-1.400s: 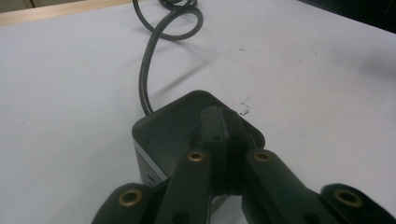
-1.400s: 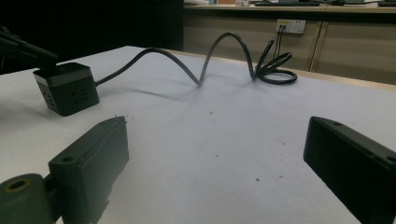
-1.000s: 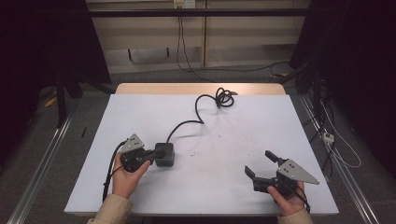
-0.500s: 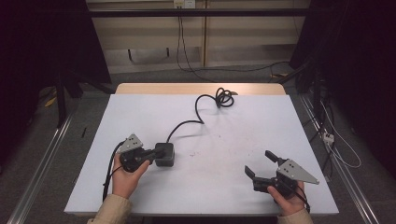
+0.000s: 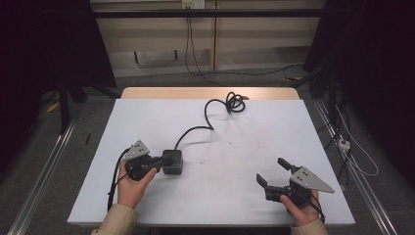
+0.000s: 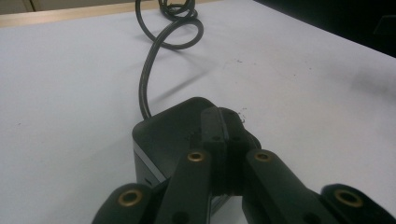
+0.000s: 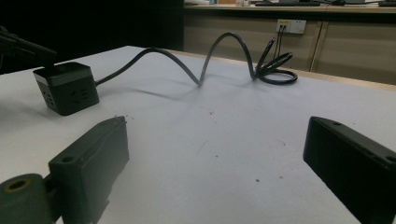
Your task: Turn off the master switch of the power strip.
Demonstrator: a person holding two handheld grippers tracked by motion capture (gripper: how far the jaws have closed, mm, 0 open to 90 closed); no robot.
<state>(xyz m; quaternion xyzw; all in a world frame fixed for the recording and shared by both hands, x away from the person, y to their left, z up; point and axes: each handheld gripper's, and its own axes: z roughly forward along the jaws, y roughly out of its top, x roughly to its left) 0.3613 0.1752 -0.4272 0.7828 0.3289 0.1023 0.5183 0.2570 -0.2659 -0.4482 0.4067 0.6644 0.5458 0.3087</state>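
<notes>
Black socket cube (image 5: 172,162) on counter (image 5: 235,196), near-left. Left hand-held gripper (image 5: 159,160) touching its left face, jaws pressed together, nothing pinched. Cord (image 5: 208,117) runs far-right. Right hand-held gripper (image 5: 274,172) spread, empty, well apart right of cube; left hand nearer.

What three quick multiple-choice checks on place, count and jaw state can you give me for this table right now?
1. Where is the black power cube?
A. at the left gripper
B. at the right gripper
C. on the floor

2. How many cords leave the cube?
A. none
B. one
C. three

3. How do the right gripper's jaws stand?
A. shut
B. clamped on the cord
C. open

Answers: 1 A, the shut left jaws rest on its top; 2 B, a single black cord runs to a coil at the far edge; 3 C, bare table shows between them.
</notes>
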